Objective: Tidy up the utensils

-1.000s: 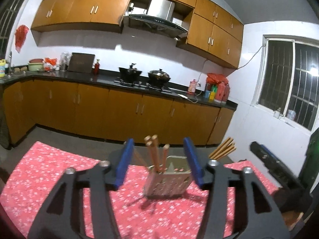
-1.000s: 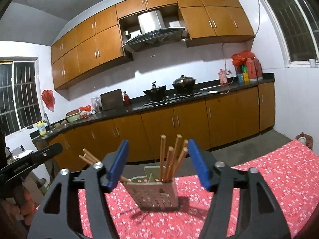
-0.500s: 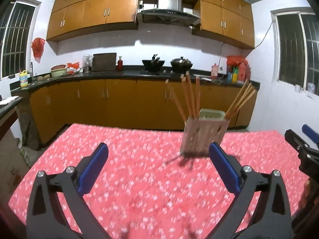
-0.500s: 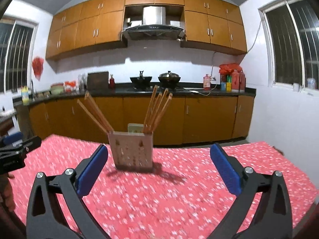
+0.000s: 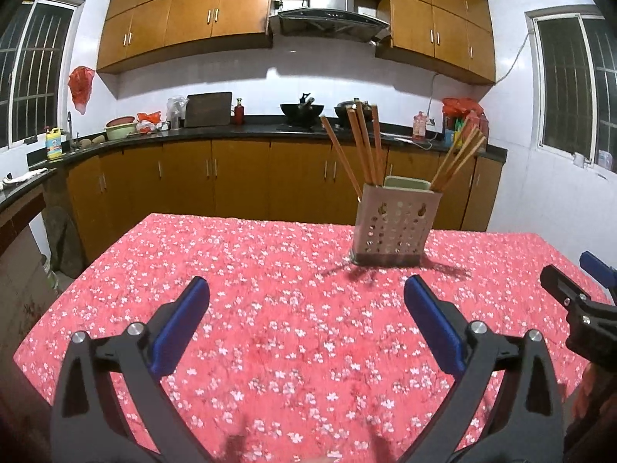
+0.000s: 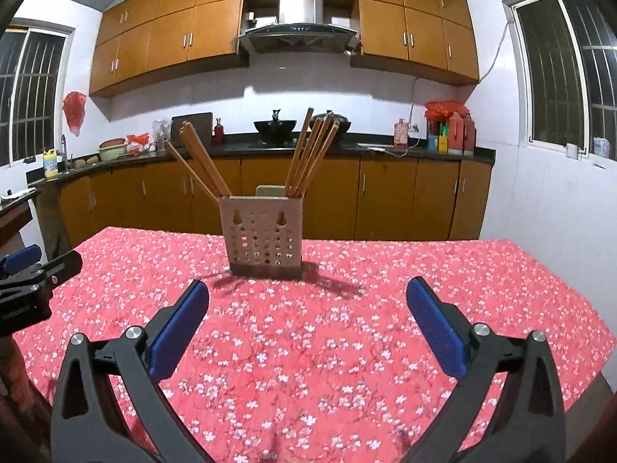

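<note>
A pale perforated utensil holder [image 5: 393, 227] [image 6: 264, 237] stands upright on the red flowered tablecloth [image 5: 270, 328] [image 6: 327, 339]. Several wooden chopsticks [image 5: 360, 146] [image 6: 308, 154] stand in it in two leaning bunches. My left gripper [image 5: 306, 316] is open and empty, well back from the holder, which is ahead and to its right. My right gripper [image 6: 306, 316] is open and empty, with the holder ahead and slightly left. Each gripper shows at the edge of the other's view, the right one [image 5: 578, 308] and the left one [image 6: 34, 274].
The table ends just beyond the holder; past it are wooden kitchen cabinets [image 6: 385, 196] and a black counter with pots [image 5: 302, 110]. The table's left edge [image 5: 77, 281] and right edge [image 6: 570, 281] are in view.
Both grippers have opened wide and drawn back from the holder, which now stands farther away on the table. The chopsticks stay in the holder.
</note>
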Demonstrator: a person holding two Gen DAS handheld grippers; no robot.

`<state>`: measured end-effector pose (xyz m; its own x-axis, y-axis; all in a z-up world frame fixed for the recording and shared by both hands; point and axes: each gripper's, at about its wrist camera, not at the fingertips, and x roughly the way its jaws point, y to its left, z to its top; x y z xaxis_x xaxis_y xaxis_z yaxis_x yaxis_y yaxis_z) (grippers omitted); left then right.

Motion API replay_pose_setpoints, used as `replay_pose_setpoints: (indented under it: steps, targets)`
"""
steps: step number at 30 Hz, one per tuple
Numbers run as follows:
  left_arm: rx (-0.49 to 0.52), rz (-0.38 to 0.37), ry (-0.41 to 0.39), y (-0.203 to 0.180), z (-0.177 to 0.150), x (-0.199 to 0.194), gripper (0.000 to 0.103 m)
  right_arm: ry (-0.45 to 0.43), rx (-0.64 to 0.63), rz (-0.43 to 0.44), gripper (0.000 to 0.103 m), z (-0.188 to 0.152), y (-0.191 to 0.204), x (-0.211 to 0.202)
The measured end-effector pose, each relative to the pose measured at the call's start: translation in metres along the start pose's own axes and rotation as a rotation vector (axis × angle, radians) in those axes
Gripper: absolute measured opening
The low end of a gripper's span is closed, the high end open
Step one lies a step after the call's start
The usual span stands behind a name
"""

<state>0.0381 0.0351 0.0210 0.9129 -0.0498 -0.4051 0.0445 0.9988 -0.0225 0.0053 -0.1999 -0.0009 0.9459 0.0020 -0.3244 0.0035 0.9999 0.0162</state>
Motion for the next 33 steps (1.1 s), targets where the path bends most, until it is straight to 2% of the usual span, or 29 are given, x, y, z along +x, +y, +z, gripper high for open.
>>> replay_pose_setpoints:
  steps: [9,33]
  targets:
    - [0.02,-0.008,0.001,-0.006,-0.011,-0.003,0.099,0.025,0.006,0.006,0.101,-0.012,0.001,-0.001]
    - [0.019,-0.004,0.01,-0.013,-0.016,-0.004,0.099,0.028,0.01,-0.008,0.101,-0.013,-0.003,-0.004]
